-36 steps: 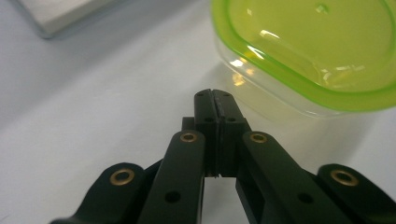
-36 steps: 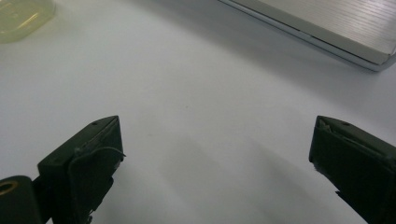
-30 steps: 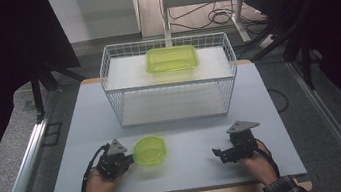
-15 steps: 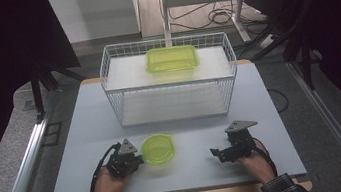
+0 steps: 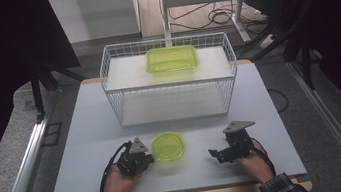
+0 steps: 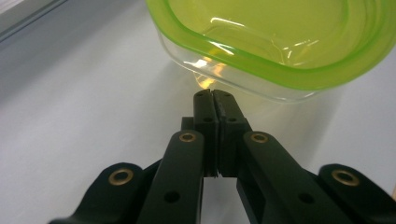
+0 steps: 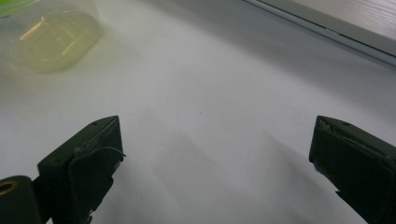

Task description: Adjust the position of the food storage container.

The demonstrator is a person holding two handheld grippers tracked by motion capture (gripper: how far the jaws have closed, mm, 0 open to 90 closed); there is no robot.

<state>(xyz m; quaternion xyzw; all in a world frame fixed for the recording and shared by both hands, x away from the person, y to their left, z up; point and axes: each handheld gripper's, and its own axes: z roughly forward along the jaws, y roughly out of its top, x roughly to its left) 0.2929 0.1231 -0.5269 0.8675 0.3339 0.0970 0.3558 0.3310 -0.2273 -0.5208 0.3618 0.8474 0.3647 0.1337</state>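
The left gripper (image 6: 213, 95), jaws pressed together with nothing between them, has its tips against the side wall of a small green-rimmed clear container (image 5: 167, 146) near the table's (image 5: 88, 133) front edge, apparently nudging it sideways toward the middle. The right gripper (image 7: 215, 154) rests nearby, jaws spread wide and empty. Next, probably a lift toward the wire basket (image 5: 112, 91), where a larger green container (image 5: 172, 58) sits.
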